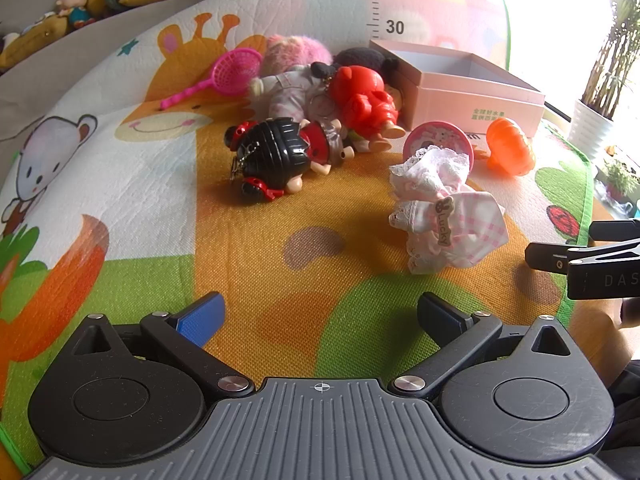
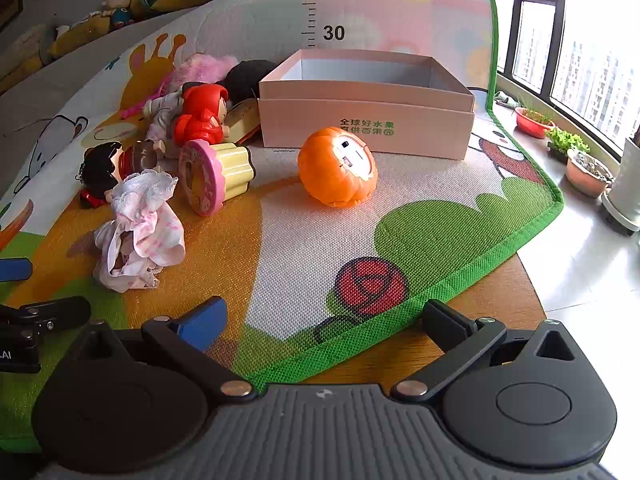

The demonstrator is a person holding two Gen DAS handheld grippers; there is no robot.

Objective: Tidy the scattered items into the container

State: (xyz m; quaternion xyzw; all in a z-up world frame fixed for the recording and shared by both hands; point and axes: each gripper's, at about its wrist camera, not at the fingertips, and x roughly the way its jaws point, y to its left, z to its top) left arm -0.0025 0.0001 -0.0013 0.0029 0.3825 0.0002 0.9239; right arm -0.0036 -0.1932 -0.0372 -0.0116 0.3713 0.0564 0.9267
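Observation:
An empty pink cardboard box stands at the back of the play mat. Toys lie scattered before it: an orange pumpkin, a pink-lidded yellow cup toy on its side, a white-and-pink lace doll dress, a black-haired doll, a red-hooded doll, a grey-clad doll and a pink toy net. My left gripper and right gripper both hover open and empty at the mat's near side, apart from every toy.
The colourful play mat covers a wooden table, whose right edge is near the right gripper. Potted plants stand on the floor by the window at right. Stuffed toys line a sofa behind. A pink fluffy toy lies behind the dolls.

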